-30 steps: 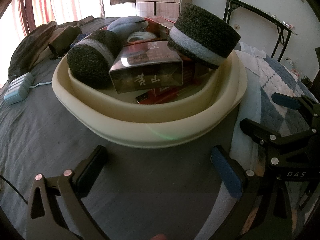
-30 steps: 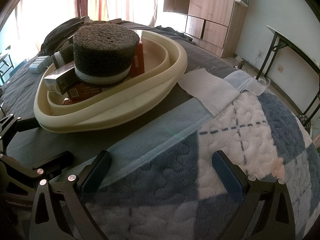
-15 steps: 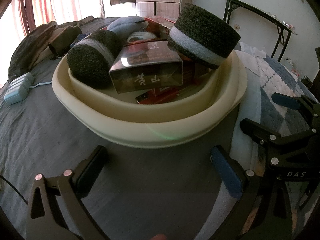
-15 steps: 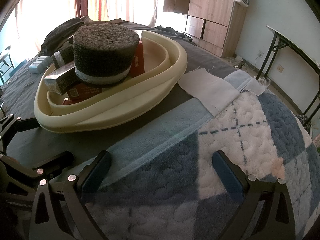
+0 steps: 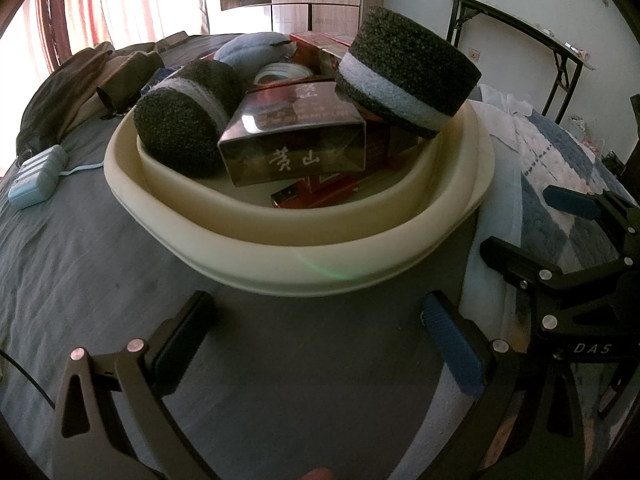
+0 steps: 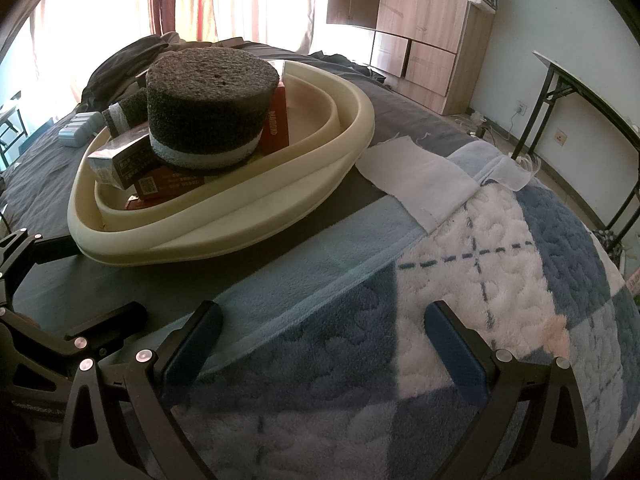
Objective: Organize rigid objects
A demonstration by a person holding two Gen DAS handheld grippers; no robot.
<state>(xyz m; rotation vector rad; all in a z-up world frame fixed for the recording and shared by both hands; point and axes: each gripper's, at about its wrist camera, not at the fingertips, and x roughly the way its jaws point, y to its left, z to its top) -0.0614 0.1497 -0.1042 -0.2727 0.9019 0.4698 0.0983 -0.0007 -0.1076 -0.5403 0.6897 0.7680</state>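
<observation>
Both the left gripper [image 5: 318, 322] and right gripper [image 6: 324, 330] are spread, empty, near the cream basin [image 5: 304, 256]; the big foam cylinder [image 6: 210, 106] hides boxes behind.

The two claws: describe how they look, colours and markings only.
Left claw: black angular metal frame with silver bolts, one black pad, one blue ribbed pad. Right claw: the same black frame and silver bolts, dark blue pads. White "DAS" lettering marks its body in the left wrist view.
</observation>
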